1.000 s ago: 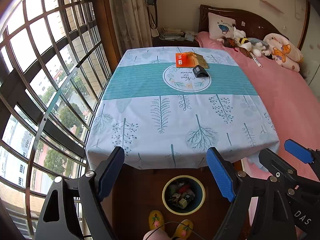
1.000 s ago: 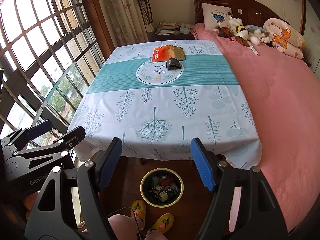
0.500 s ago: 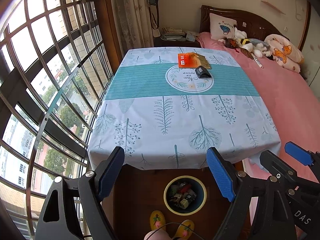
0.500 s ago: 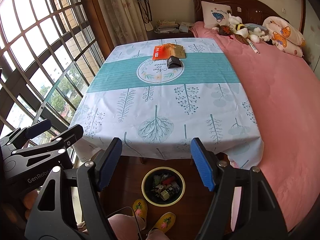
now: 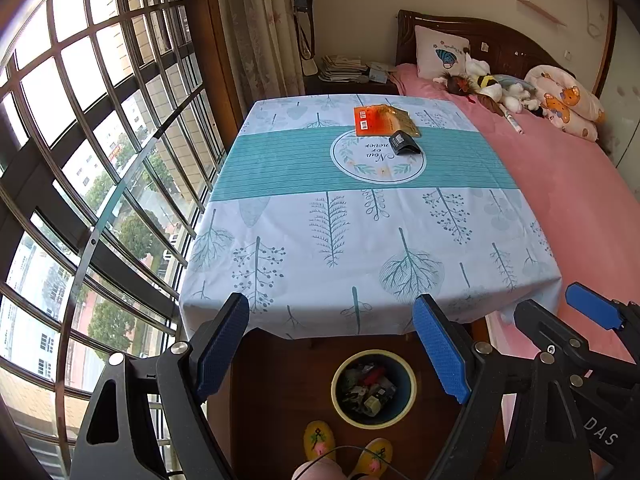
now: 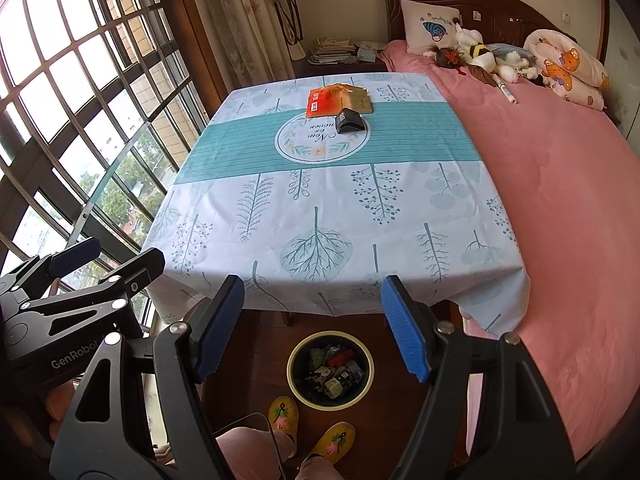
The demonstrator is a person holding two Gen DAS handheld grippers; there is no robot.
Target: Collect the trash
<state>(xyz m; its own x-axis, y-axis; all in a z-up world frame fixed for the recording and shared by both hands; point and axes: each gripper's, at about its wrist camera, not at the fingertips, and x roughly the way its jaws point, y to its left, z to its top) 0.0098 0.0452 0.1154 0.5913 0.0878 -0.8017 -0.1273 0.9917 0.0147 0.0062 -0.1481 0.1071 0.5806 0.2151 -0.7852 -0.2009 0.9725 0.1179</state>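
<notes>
An orange packet (image 5: 370, 121) and a gold packet (image 5: 402, 118) lie on the far part of the table, with a small black packet (image 5: 405, 145) just in front. They also show in the right wrist view: orange packet (image 6: 324, 101), gold packet (image 6: 360, 98), black packet (image 6: 349, 121). A trash bin (image 5: 373, 388) with several scraps stands on the floor below the near table edge; it also shows in the right wrist view (image 6: 331, 368). My left gripper (image 5: 340, 350) and right gripper (image 6: 316, 326) are open and empty, held short of the table and above the bin.
The table (image 5: 360, 240) has a white and teal tablecloth. A pink bed (image 5: 568, 184) with pillows and soft toys lies along its right side. Barred windows (image 5: 100, 160) run along the left. The person's yellow slippers (image 6: 312, 428) are beside the bin.
Both views have shifted slightly; the table and bin sit a little further right and lower in frame. Both grippers stay open and empty.
</notes>
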